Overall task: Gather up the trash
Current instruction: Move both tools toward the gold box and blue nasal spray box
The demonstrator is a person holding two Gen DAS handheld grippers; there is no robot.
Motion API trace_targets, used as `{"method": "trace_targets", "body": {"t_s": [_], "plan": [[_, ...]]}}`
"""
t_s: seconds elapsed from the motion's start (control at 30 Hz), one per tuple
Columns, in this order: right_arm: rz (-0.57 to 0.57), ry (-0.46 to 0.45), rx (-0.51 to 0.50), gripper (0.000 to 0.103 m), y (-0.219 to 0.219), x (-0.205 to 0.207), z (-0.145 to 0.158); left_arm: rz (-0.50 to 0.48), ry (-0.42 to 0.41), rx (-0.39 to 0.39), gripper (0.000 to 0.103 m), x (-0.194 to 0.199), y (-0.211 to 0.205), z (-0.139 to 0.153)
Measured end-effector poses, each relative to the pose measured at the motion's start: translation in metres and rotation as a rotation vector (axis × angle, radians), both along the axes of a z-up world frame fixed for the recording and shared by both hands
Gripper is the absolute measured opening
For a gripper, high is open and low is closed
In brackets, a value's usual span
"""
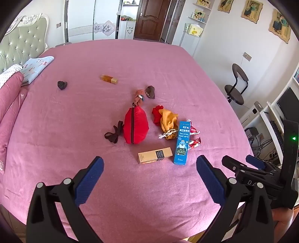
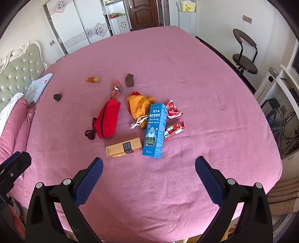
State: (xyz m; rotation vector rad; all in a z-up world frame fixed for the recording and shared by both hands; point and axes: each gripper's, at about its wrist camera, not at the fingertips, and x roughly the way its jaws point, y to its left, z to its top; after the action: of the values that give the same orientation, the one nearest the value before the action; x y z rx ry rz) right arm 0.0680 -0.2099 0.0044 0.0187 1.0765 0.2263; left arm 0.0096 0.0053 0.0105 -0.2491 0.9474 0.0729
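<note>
Both sets of fingers gape wide, empty. On the bed (image 2: pixel 186 74), centre frame: blue spray box (image 2: pixel 155 130), stiff, light — pinch its long sides. Gold box (image 2: pixel 123 147) likewise. Right of them, red wrappers (image 2: pixel 174 119): crinkly, slippery, pinch mid-crumple.

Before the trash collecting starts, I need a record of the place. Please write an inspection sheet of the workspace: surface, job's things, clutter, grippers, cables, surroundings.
Surface: pink bed cover, slightly wrinkled.
Job's things: blue box and gold box lying flat; two red wrappers crumpled beside the blue box.
Clutter: red pouch, yellow cloth bag, small bottle, dark cloth pieces.
Grippers: left gripper and right gripper both open, empty, above the near edge of the bed.
Cables: tangle of wires by the desk at the right, off the bed.
Surroundings: headboard, black chair, brown door.
</note>
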Motion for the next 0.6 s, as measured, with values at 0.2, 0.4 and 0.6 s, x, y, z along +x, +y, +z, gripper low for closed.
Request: {"method": "trace_targets", "body": {"t_s": [0.2,0.4,0.6], "plan": [[0.018,-0.007,0.013,0.095,-0.0004,-0.0025,0.0011,-0.011,0.009,0.0,0.099,0.0037,-0.0012,0.0008],[0.03,-0.014,0.014,0.095,0.0025,-0.0032,0.0017,-0.026,0.004,0.015,0.099,0.0007,-0.0057,-0.0052],[0.047,0.0,-0.008,0.095,0.0057,-0.0006,0.0004,-0.036,0.02,0.015,0.099,0.0026,-0.0085,-0.0064]]}}
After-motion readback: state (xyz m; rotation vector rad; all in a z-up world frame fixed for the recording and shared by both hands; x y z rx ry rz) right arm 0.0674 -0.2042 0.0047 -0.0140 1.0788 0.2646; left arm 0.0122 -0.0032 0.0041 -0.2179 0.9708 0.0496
